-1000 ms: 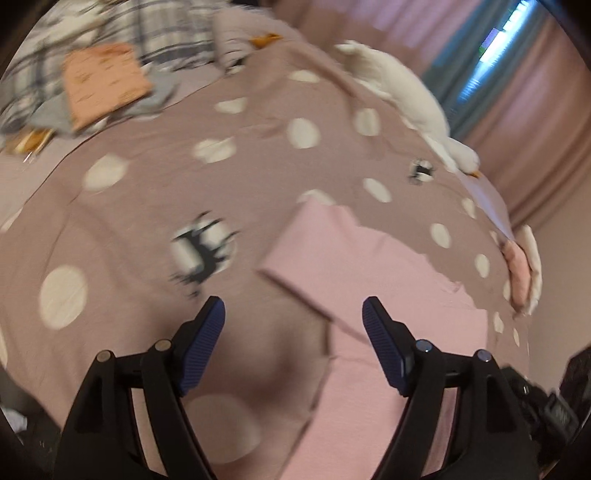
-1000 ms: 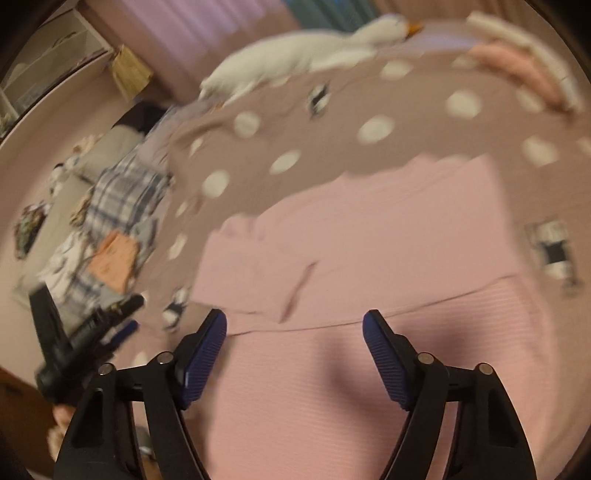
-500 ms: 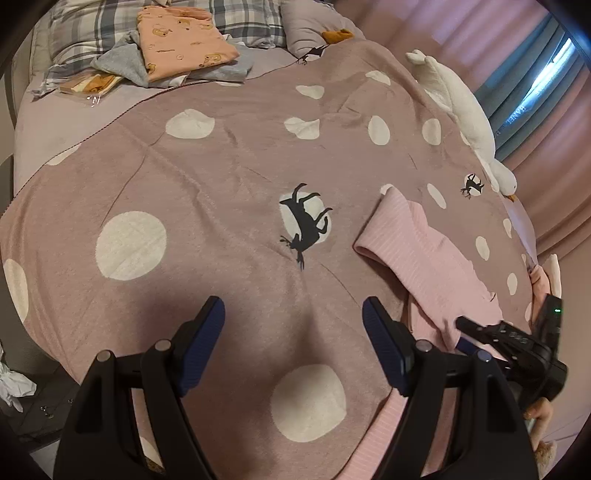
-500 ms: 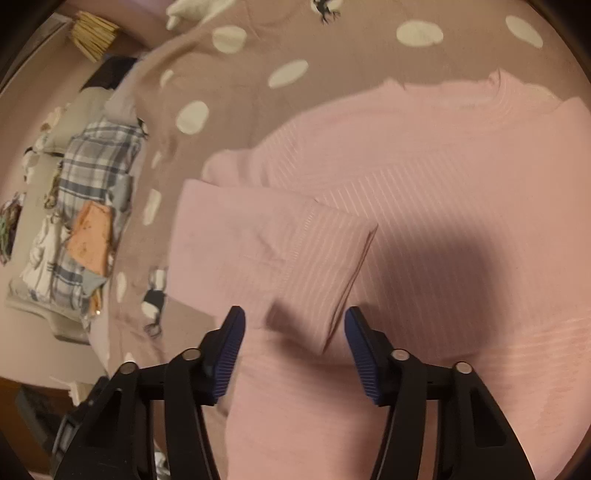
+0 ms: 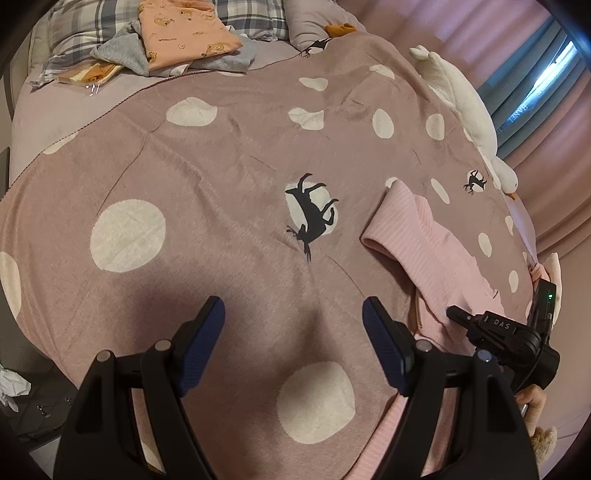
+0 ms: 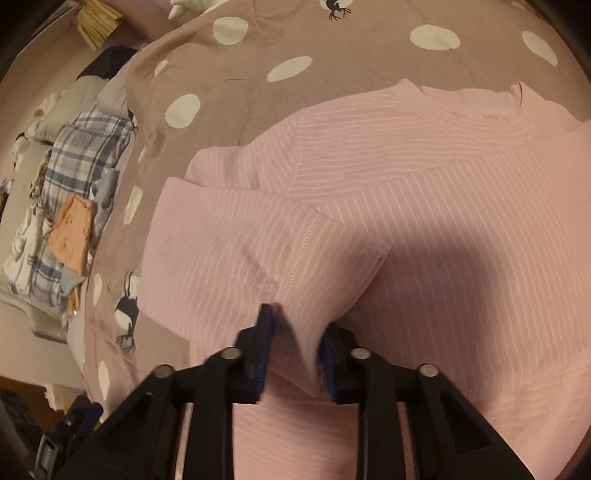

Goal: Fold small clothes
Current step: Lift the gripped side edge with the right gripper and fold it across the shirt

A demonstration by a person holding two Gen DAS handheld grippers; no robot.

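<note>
Half a second ago the right gripper (image 6: 295, 332) had its fingers spread over the folded-in sleeve; now they have closed in and pinch the sleeve cuff (image 6: 314, 280), the cloth bunching up between the blue pads. The left gripper (image 5: 293, 332) has barely shifted and hangs released, its fingers wide apart over the bedspread (image 5: 207, 192) with nothing between them.

Taking the pink sweater (image 6: 443, 192) as the landmark: it lies flat on the spotted mauve bedspread, neckline on its far side from the right wrist camera, with its left sleeve folded across the chest. Left of the sweater in the left wrist view sits a black deer print (image 5: 312, 218) inside a white spot, and farther left a large white spot. Beyond the sweater's far edge, along the bed's right side, lies a white plush goose (image 5: 461, 107). Far up the bed from the sweater, toward the headboard, a folded peach garment (image 5: 184, 33) rests on grey clothes and a plaid pillow (image 5: 70, 33). At the sweater's near right corner, the right gripper's black body (image 5: 506, 336) shows with a hand under it.
</note>
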